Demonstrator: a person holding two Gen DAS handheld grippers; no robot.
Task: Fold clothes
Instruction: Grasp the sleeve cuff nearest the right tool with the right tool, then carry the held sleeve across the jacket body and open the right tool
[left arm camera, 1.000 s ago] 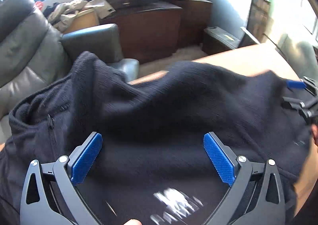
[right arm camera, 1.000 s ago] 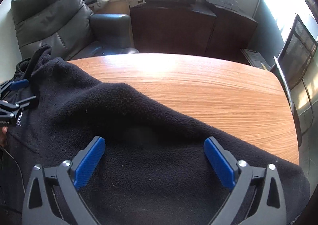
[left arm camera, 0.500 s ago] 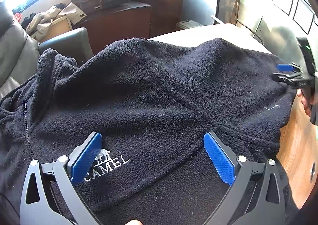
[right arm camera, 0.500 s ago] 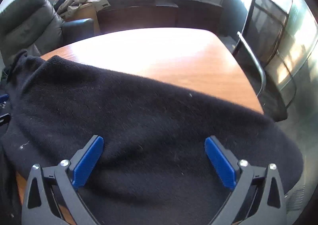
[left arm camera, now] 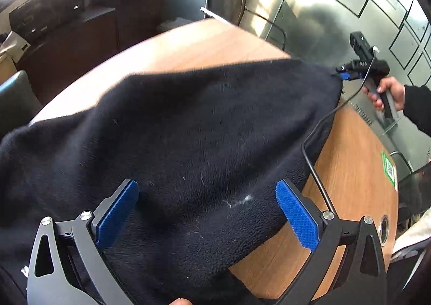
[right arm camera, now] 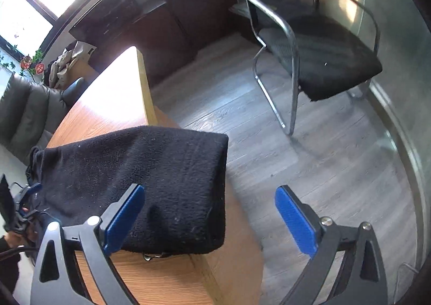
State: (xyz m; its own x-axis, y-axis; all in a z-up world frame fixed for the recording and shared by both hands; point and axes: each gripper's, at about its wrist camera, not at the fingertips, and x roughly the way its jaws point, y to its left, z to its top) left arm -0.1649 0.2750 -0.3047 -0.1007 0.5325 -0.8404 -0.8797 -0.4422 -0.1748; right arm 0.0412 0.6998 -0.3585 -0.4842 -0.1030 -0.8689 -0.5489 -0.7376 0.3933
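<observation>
The black fleece (left arm camera: 188, 127) lies spread over the counter (left arm camera: 353, 170), mid-fold; both the left gripper (left arm camera: 207, 213) and right gripper (right arm camera: 210, 213) have jaws wide open, holding nothing, so next comes regrasping an edge.

The left tongs (left arm camera: 207, 214) stand wide apart, blue pads (left arm camera: 118, 214) splayed at 8 and 4 o'clock. The right tongs (right arm camera: 210, 220) gape as wide in their own view — from the left camera they sit at 2 o'clock, gripped by the right hand (left arm camera: 388, 89).
</observation>
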